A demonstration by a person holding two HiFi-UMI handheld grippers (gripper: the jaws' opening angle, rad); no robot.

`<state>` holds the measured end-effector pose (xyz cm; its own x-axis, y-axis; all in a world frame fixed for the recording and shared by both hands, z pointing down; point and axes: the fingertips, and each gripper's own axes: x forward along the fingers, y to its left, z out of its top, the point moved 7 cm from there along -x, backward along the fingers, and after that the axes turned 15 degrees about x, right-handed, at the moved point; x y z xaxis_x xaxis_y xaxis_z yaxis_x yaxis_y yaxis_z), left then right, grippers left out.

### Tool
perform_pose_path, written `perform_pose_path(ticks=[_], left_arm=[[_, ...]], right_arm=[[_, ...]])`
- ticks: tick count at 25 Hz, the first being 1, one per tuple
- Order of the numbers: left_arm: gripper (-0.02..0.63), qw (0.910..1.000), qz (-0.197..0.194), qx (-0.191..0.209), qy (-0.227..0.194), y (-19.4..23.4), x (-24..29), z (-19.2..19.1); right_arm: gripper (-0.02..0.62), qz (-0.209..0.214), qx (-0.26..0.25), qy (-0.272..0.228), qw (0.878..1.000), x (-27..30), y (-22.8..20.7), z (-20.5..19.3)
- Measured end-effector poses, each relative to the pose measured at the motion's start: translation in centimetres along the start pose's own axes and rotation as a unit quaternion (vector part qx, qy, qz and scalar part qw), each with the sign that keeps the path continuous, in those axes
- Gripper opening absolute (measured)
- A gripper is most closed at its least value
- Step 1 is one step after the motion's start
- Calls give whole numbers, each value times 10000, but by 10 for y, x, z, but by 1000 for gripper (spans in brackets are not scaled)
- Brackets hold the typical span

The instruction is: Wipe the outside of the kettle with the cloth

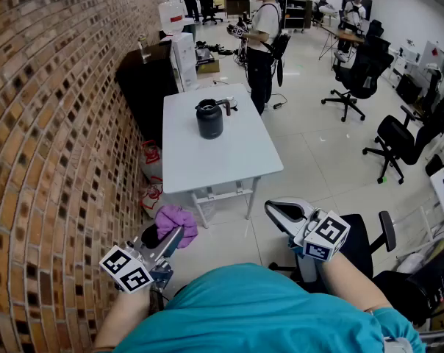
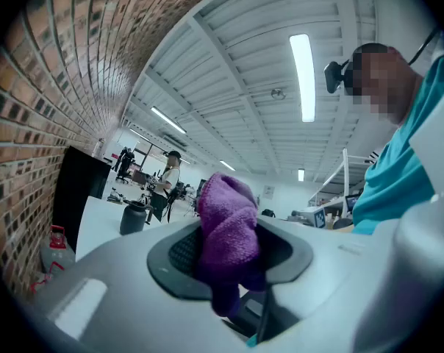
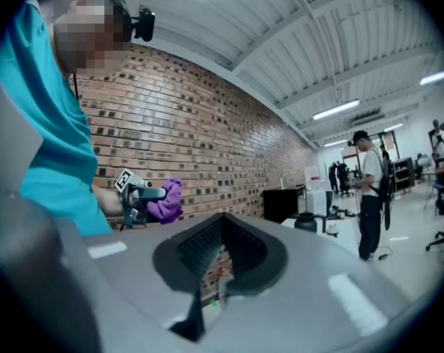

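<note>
Brick wall [image 1: 53, 123] runs down the left side. Next to it, the left gripper [image 1: 163, 240] is pinching the purple cloth [image 1: 176, 221] tight between its jaws, so the cloth bunches up and sticks out the front, ready for rubbing. Further over stands the white table [image 1: 207, 160], with the dark kettle [image 1: 209, 119] upright near its far end. The kettle is well apart from both grippers, so the wiping has not begun, and I think the person must step closer first. On the right, the right gripper [image 1: 281, 213] has its jaws only a little way apart, with nothing between them. It looks free to steady the kettle while the cloth rubs its sides.
</note>
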<state>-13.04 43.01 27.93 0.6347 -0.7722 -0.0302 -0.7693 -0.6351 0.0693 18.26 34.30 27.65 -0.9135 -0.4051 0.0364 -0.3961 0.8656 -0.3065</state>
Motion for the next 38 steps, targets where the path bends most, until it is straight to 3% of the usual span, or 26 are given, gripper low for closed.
perform_pose_path(ticks=[6, 13, 17, 21, 29, 34, 38], left_arm=[[161, 10000, -23, 28, 75, 58, 41, -4], [161, 9998, -69, -207, 26, 223, 101, -33], [161, 9982, -276, -318, 419, 326, 161, -49], [161, 9934, -396, -324, 1028, 396, 221, -77], [161, 9870, 75, -338, 1568, 449, 325, -138], [161, 9843, -81, -193, 1751, 460, 356, -169], [161, 9867, -189, -183, 1602, 469, 371, -182]], right_arm=[[3, -273, -110, -2, 9996, 50, -64, 18], [3, -441, -181, 75, 9988, 175, -155, 42], [3, -733, 26, 305, 9968, 243, -212, 56], [3, -811, 152, 526, 9952, 282, -257, 62], [3, -376, 805, 904, 9919, 297, -354, 45], [3, -305, 858, 921, 9916, 311, -390, 47], [3, -365, 865, 978, 9908, 319, -406, 40]])
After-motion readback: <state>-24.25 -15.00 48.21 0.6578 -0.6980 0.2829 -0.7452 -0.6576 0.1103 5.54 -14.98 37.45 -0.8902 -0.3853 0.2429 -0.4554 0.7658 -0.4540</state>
